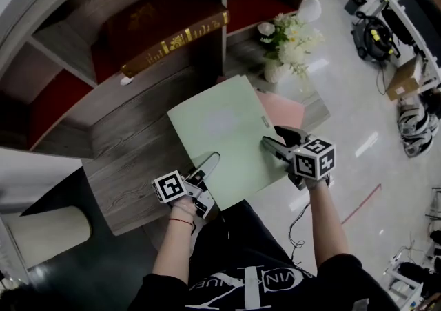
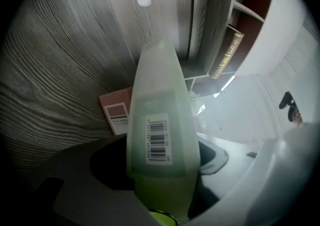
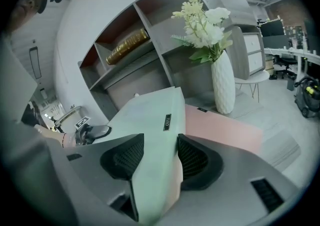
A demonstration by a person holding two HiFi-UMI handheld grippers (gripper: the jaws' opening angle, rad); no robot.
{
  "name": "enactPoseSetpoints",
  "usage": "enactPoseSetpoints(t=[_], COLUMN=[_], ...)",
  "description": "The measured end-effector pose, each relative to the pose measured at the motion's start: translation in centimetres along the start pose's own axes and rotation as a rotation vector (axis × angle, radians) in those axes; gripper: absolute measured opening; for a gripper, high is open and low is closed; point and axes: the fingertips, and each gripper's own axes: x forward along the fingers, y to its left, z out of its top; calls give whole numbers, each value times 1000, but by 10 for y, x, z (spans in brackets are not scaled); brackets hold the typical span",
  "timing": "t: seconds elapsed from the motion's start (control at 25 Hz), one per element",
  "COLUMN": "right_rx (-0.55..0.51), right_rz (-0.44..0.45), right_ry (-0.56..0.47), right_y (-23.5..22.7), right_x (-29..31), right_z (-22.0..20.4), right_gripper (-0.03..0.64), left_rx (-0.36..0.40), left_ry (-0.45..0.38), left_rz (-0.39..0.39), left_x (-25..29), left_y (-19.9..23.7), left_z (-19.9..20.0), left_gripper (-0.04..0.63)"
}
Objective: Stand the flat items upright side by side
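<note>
Head view: the green file box (image 1: 224, 141) stretches between both tongs above the wooden bench (image 1: 127, 147). The left tongs (image 1: 207, 165) grasp its near edge, with its barcode label just ahead of them. The right tongs (image 1: 277, 138) are clenched on its side edge. The pink file box (image 1: 288, 111) lies just beyond them, partly under the green one.

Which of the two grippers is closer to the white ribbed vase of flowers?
Right. The right gripper holds the pale green flat box on the side facing the white ribbed vase; the left gripper holds the opposite corner, farther off.
</note>
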Motion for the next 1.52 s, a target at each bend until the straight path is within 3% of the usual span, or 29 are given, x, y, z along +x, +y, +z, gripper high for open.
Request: enactPoseSetpoints(t=[0.12,0.28,0.8,1.32,1.52], right_rx=[-21,-59,-161,-291,-319], right_rz=[39,110,351,551,627], right_ry=[-4,4,42,62,55], right_y=[15,39,136,226,261], right_x=[10,28,97,153,173], right_z=[6,13,22,21,25], right_gripper=[221,216,206,201,201], left_rx=[57,55,371,610,667], left_ry=[-27,-95,-264,-491,-590], left_rz=[31,68,144,299,372], left_x=[-19,-50,-162,-258,-291], left_y=[1,-2,-30,-55,-64], left_z=[10,21,67,73,72], left_gripper=[311,307,296,285,281])
